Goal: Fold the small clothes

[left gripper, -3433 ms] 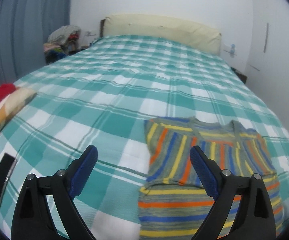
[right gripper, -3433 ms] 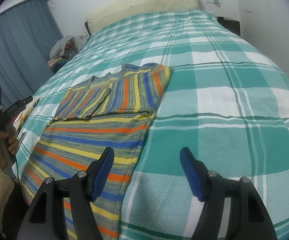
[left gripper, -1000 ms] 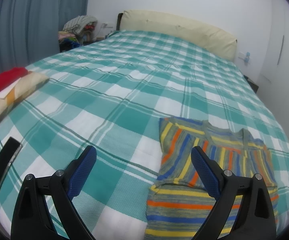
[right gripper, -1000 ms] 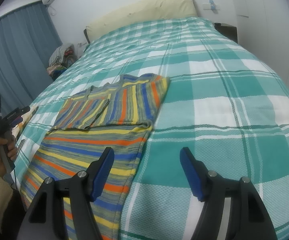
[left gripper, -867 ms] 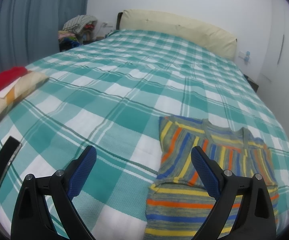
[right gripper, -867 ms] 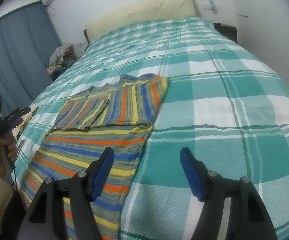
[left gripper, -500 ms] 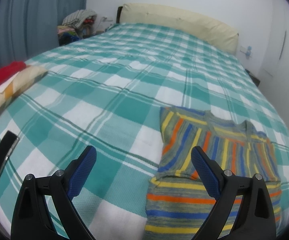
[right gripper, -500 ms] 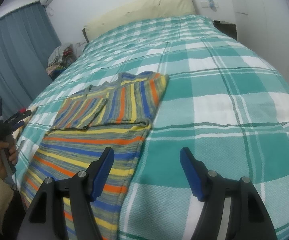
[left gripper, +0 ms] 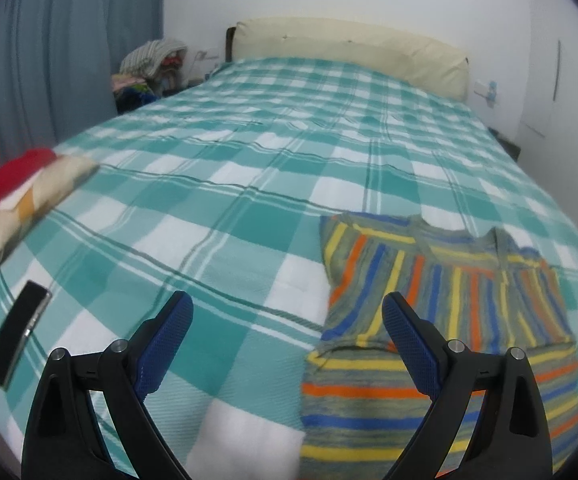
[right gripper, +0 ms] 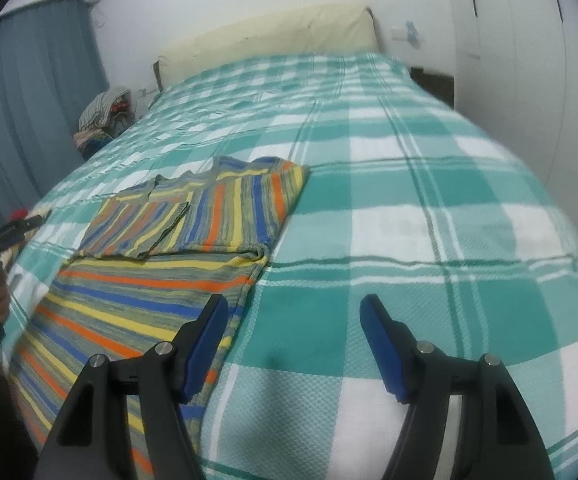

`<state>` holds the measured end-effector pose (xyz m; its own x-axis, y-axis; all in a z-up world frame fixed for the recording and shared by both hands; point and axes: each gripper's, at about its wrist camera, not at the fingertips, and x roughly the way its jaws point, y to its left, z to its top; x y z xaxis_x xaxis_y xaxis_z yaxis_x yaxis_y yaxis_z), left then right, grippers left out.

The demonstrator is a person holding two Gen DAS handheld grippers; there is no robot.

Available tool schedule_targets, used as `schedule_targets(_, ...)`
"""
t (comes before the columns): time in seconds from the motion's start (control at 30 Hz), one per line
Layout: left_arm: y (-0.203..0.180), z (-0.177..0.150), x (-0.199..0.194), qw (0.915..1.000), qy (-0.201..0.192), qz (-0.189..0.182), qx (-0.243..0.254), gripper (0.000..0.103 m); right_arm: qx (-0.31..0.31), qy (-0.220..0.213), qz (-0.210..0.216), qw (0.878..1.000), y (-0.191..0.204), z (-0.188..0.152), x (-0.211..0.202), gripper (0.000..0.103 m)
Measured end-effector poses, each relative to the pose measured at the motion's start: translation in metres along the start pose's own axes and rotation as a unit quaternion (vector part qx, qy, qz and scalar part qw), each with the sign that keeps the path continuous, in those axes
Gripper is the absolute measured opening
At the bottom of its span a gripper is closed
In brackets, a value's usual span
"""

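Observation:
A small striped sweater (left gripper: 441,304) in grey, orange, blue and yellow lies flat on the green checked bed (left gripper: 249,184), both sleeves folded in over the chest. In the right wrist view the sweater (right gripper: 177,248) lies to the left of centre. My left gripper (left gripper: 287,322) is open and empty, held above the bed just left of the sweater's left edge. My right gripper (right gripper: 293,326) is open and empty, held above the bed at the sweater's right edge. The left gripper also shows at the far left of the right wrist view (right gripper: 7,234), held in a hand.
A folded red and cream cloth (left gripper: 21,196) and a black phone (left gripper: 19,338) lie near the bed's left edge. A cream headboard cushion (left gripper: 349,52) is at the far end. A pile of clothes (left gripper: 149,64) sits beside the bed near blue curtains (left gripper: 49,60).
Both grippers have stayed open and empty. Both views have shifted a little over the bed; the sweater has not moved.

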<state>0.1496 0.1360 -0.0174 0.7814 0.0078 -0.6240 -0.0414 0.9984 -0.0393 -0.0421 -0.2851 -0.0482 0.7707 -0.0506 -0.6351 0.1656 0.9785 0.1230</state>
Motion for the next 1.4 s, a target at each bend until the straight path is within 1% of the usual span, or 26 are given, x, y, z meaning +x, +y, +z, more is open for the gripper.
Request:
schedule_targets(0.1,0.001,-0.004,-0.004,0.9999,-0.001,-0.003,0.012,0.096,-0.002,-0.001,0.001,1.000,0.002,0.000,0.001,0.069)
schedule_targets(0.17,-0.001,-0.008,-0.006,0.9998,0.009,-0.003,0.018,0.096,-0.002,-0.002,0.000,1.000,0.002,0.000,0.001,0.069)
schedule_targets(0.23,-0.005,-0.013,-0.014,0.9994,0.025,-0.017,0.020,0.096,0.000,-0.004,0.002,1.000,0.003,0.002,0.002,0.069)
schedule_targets(0.3,-0.012,-0.019,-0.029,0.9987,0.029,-0.035,0.021,0.096,0.003,-0.007,0.006,1.000,0.004,0.005,0.001,0.069)
schedule_targets(0.37,-0.025,-0.034,-0.055,0.9980,0.017,-0.049,0.035,0.097,0.001,-0.016,0.010,1.000,0.006,0.006,-0.004,0.069)
schedule_targets(0.4,-0.031,-0.041,-0.065,0.9975,0.009,-0.058,0.039,0.099,-0.004,-0.021,0.010,1.000,0.007,0.007,-0.006,0.069)
schedule_targets(0.43,-0.038,-0.051,-0.076,0.9965,0.000,-0.072,0.043,0.100,-0.015,-0.027,0.009,0.999,0.009,0.006,-0.009,0.070)
schedule_targets(0.47,-0.044,-0.060,-0.083,0.9960,-0.006,-0.078,0.044,0.100,-0.031,-0.033,0.005,0.999,0.011,0.004,-0.012,0.072)
schedule_targets(0.53,-0.054,-0.077,-0.094,0.9961,-0.011,-0.082,0.032,0.100,-0.056,-0.034,-0.010,0.998,0.013,0.002,-0.013,0.074)
schedule_targets(0.6,-0.062,-0.091,-0.098,0.9943,-0.008,-0.103,0.026,0.100,-0.059,-0.033,-0.011,0.998,0.013,-0.001,-0.013,0.074)
schedule_targets(0.67,-0.071,-0.097,-0.098,0.9937,-0.004,-0.103,0.043,0.100,-0.061,-0.024,-0.006,0.998,0.012,-0.005,-0.011,0.074)
schedule_targets(0.73,-0.077,-0.103,-0.099,0.9936,-0.001,-0.092,0.065,0.100,-0.072,-0.021,-0.010,0.997,0.013,-0.008,-0.012,0.074)
schedule_targets(0.8,-0.078,-0.106,-0.102,0.9937,-0.003,-0.091,0.065,0.100,-0.079,-0.031,-0.014,0.996,0.014,-0.008,-0.018,0.074)
schedule_targets(0.9,-0.076,-0.110,-0.106,0.9929,0.007,-0.105,0.056,0.100,-0.084,-0.046,-0.012,0.995,0.016,-0.007,-0.027,0.074)
schedule_targets(1.0,-0.071,-0.112,-0.116,0.9932,0.008,-0.102,0.056,0.100,-0.093,-0.056,-0.013,0.994,0.019,-0.006,-0.034,0.074)
schedule_targets(1.07,-0.062,-0.111,-0.124,0.9934,0.013,-0.103,0.049,0.100,-0.098,-0.081,-0.006,0.992,0.022,-0.002,-0.049,0.074)
schedule_targets(1.1,-0.052,-0.108,-0.130,0.9936,0.017,-0.105,0.039,0.100,-0.101,-0.101,-0.002,0.990,0.023,0.001,-0.062,0.074)
schedule_targets(1.17,-0.034,-0.105,-0.135,0.9938,0.019,-0.107,0.024,0.100,-0.102,-0.124,0.006,0.987,0.025,0.005,-0.083,0.074)
schedule_targets(1.23,-0.011,-0.104,-0.138,0.9947,0.033,-0.096,0.018,0.100,-0.092,-0.136,0.015,0.986,0.024,0.006,-0.104,0.083)
schedule_targets(1.3,0.012,-0.111,-0.135,0.9958,0.054,-0.070,0.021,0.100,-0.069,-0.125,0.031,0.989,0.021,-0.001,-0.115,0.087)
schedule_targets(1.37,0.030,-0.126,-0.130,0.9952,0.075,-0.060,0.019,0.100,-0.042,-0.083,0.060,0.994,0.016,-0.017,-0.117,0.087)
schedule_targets(1.4,0.036,-0.135,-0.126,0.9936,0.093,-0.063,0.016,0.100,-0.031,-0.061,0.069,0.995,0.015,-0.026,-0.116,0.087)
